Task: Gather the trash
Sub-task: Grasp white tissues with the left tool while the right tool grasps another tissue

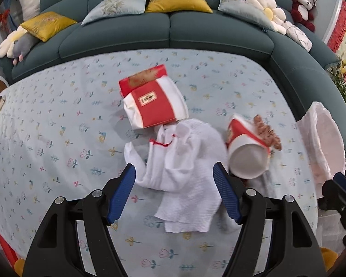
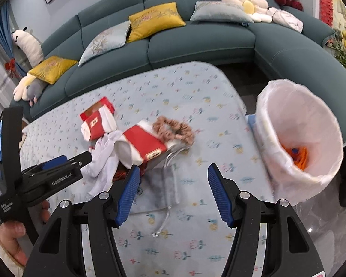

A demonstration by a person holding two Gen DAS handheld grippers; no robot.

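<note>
My left gripper [image 1: 173, 166] is open, pointing steeply down over a crumpled white tissue [image 1: 186, 173] that lies between its blue pads without being pressed. Behind the tissue lies a red and white box [image 1: 152, 97]. To its right a red and white paper cup [image 1: 246, 154] lies tipped on its side beside a brown scrunchie [image 1: 267, 135]. My right gripper [image 2: 174, 167] is open above a grey drawstring pouch [image 2: 166, 184], with nothing gripped. The cup [image 2: 140, 147], scrunchie [image 2: 173, 129], box [image 2: 96, 120] and tissue [image 2: 103, 164] lie just beyond it.
A bin lined with a white bag [image 2: 299, 124] stands off the table's right end and holds orange scraps [image 2: 298, 159]. The floral tablecloth [image 1: 57, 127] covers the table. A teal sofa [image 1: 168, 34] with cushions and plush toys curves behind. A hand [image 2: 11, 233] holds the left gripper [image 2: 80, 159].
</note>
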